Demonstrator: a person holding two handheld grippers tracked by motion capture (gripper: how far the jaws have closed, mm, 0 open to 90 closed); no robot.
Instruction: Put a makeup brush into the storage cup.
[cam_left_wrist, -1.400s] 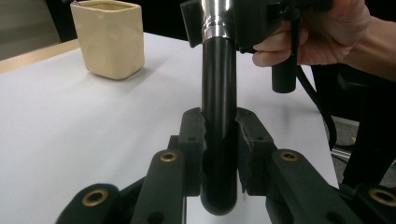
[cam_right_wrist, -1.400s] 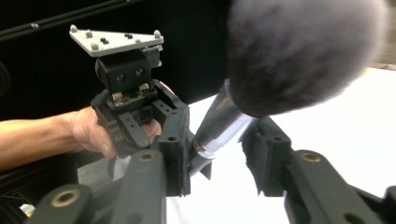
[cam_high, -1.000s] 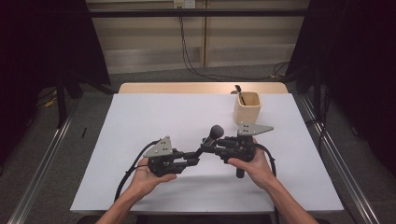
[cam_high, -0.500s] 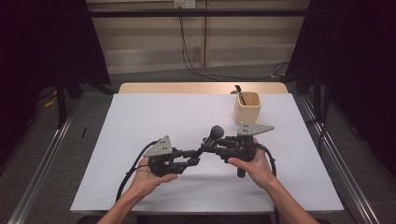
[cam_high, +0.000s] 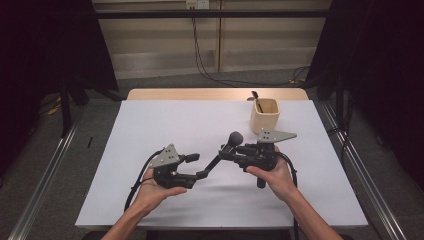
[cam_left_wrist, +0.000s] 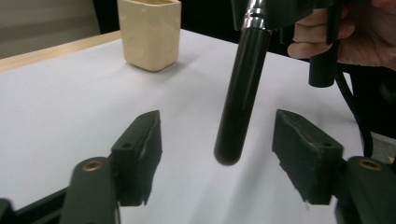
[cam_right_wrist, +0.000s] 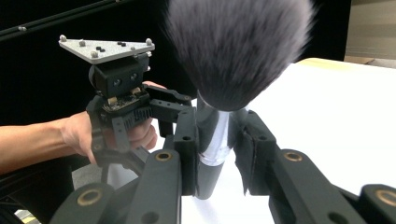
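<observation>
Black, light and stiff-handled, the makeup brush (cam_high: 223, 151) sits clamped at its ferrule in the right tool (cam_high: 231, 152), while the left tool (cam_high: 200, 167) has just opened off the handle's end.

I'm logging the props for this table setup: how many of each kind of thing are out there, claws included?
Makeup brush with fluffy head: 1
Beige square holder cup: 1
Dark-handled tool standing in the cup: 1
Handheld claws, left claw and right claw: 2
Total: 5

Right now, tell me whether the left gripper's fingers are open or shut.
Open. The left gripper has just been opening; the brush handle hangs between its fingers, touching neither.
</observation>
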